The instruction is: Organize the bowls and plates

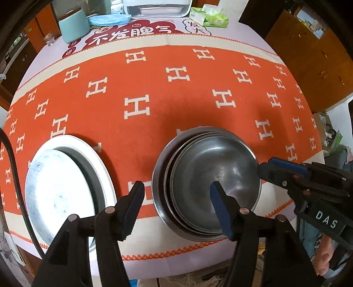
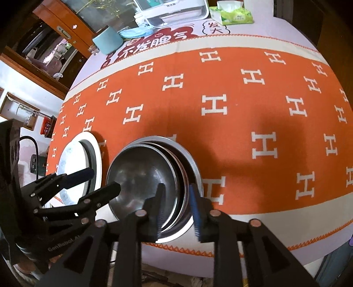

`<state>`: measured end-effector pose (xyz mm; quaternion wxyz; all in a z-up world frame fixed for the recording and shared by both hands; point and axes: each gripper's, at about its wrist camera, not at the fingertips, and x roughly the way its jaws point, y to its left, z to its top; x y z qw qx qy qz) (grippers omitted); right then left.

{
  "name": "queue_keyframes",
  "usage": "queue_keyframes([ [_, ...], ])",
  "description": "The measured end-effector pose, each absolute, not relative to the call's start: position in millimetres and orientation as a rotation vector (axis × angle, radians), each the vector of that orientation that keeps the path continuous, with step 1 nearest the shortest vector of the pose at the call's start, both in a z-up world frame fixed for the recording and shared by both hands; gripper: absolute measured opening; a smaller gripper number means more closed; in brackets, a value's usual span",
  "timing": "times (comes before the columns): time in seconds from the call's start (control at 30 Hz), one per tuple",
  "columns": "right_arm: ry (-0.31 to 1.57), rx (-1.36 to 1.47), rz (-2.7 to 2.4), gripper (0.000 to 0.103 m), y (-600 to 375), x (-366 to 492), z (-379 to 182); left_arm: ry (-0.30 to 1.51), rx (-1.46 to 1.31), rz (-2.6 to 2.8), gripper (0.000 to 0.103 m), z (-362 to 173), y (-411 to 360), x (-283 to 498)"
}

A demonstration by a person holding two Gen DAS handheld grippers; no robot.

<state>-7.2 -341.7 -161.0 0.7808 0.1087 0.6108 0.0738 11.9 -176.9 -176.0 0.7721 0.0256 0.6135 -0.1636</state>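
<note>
A stack of nested steel bowls (image 1: 209,174) sits on the orange tablecloth near the front edge; it also shows in the right wrist view (image 2: 141,170). A stack of white plates (image 1: 59,189) lies to its left, also in the right wrist view (image 2: 75,159). My left gripper (image 1: 176,198) is open and empty, its right finger over the bowls' inside, its left finger over the cloth between the stacks. My right gripper (image 2: 176,198) is open, its jaws astride the right rim of the bowl stack; it shows at the bowls' right edge in the left wrist view (image 1: 278,167).
At the table's far edge stand a teal cup (image 1: 72,24), a blue packet (image 1: 108,19), a white appliance (image 1: 156,7) and a green tissue pack (image 1: 209,16). The orange H-patterned cloth (image 1: 154,88) covers the middle. Wooden cabinets surround the table.
</note>
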Motion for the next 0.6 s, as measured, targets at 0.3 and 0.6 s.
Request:
queue_keyframes([
  [0.3,1.271,0.224,0.176,0.024,-337,-18,-149,1.28,0.036,-0.334,0.071,-163,-166,8],
  [0.6,1.179,0.208,0.195,0.024,-332,-33,-127,1.228,-0.007,-0.343,0.08,-148,-153,0],
])
